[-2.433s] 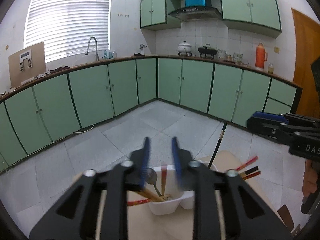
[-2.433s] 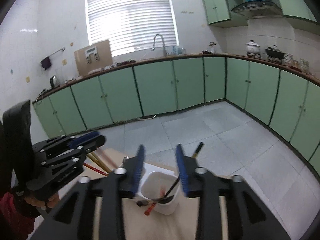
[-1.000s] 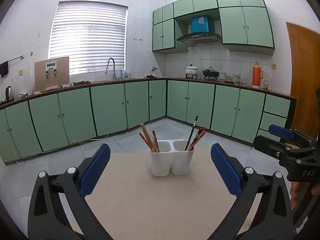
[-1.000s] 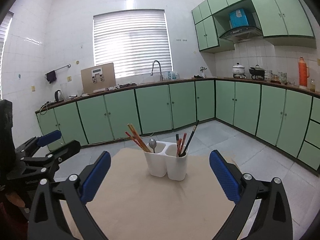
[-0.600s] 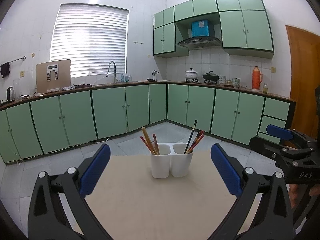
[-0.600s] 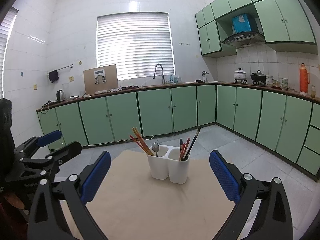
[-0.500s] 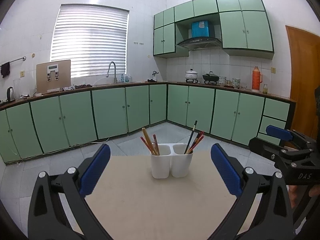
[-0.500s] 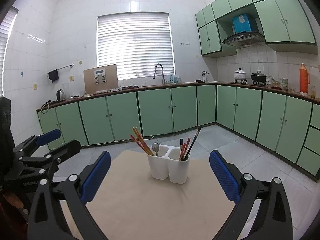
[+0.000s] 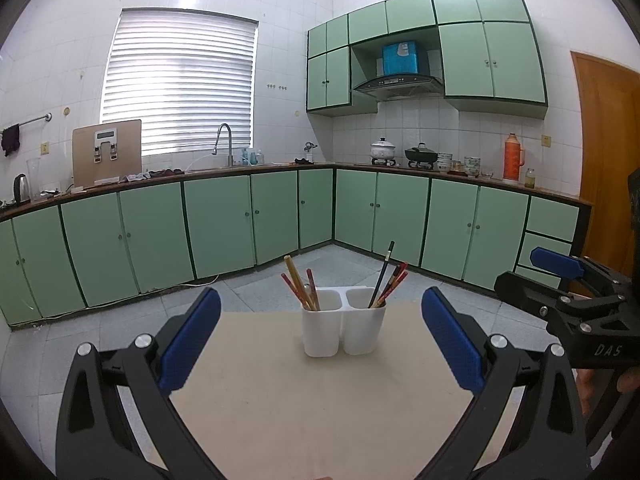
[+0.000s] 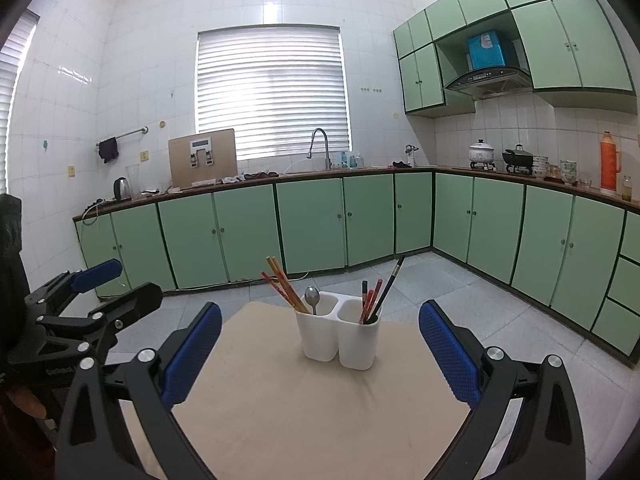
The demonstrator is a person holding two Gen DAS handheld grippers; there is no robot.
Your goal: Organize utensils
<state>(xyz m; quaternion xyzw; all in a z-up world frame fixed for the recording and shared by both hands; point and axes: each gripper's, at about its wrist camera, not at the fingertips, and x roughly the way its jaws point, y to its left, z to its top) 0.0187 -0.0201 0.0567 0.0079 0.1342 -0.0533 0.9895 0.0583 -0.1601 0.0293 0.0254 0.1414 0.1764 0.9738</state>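
A white two-cup utensil holder point(image 9: 343, 330) point(image 10: 338, 334) stands at the far side of a beige table point(image 9: 320, 400) point(image 10: 320, 400). Its left cup holds tan and red chopsticks point(image 9: 298, 286) point(image 10: 282, 284) and a metal spoon point(image 10: 312, 297). Its right cup holds a black chopstick and red chopsticks point(image 9: 389, 280) point(image 10: 376, 294). My left gripper point(image 9: 320, 338) is open and empty, well back from the holder. My right gripper point(image 10: 320, 340) is open and empty too, and shows at the right edge of the left wrist view point(image 9: 560, 288).
Green base cabinets point(image 9: 220, 228) run along the walls under a counter with a sink tap point(image 9: 224, 142), pots point(image 9: 420, 155) and an orange flask point(image 9: 513, 158). A wooden door point(image 9: 608, 152) is at the right. Grey tiled floor point(image 10: 460, 292) surrounds the table.
2.4 s ago both grippers were nearly shut just above the holder; both have opened wide and pulled back and up from it. Over the last half second nothing has visibly moved.
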